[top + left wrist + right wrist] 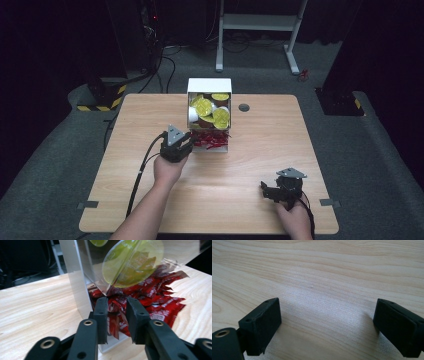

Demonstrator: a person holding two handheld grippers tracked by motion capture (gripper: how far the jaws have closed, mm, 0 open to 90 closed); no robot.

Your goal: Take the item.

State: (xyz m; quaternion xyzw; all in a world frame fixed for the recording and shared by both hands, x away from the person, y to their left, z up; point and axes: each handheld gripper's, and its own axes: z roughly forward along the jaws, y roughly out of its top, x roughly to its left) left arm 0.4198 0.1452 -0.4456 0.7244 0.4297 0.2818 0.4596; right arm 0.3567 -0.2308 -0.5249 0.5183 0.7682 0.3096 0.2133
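A white dispenser box (209, 85) stands at the table's far middle, holding cups with yellow-green lids (205, 106) on top and red sachets (212, 140) spilling from its low front. My left gripper (189, 142) reaches into that front from the left. In the left gripper view its jaws stand narrowly apart around a red sachet (117, 315) at the gripper (117, 307), under a clear panel with a green lid (132, 262) behind it. My right gripper (266, 191) rests near the front right of the table, open (327, 315) over bare wood (324, 272).
A dark round grommet (244, 107) sits in the tabletop right of the box. A white desk frame (260, 22) stands on the floor beyond the table. Black-and-yellow striped bases (100, 100) flank the far corners.
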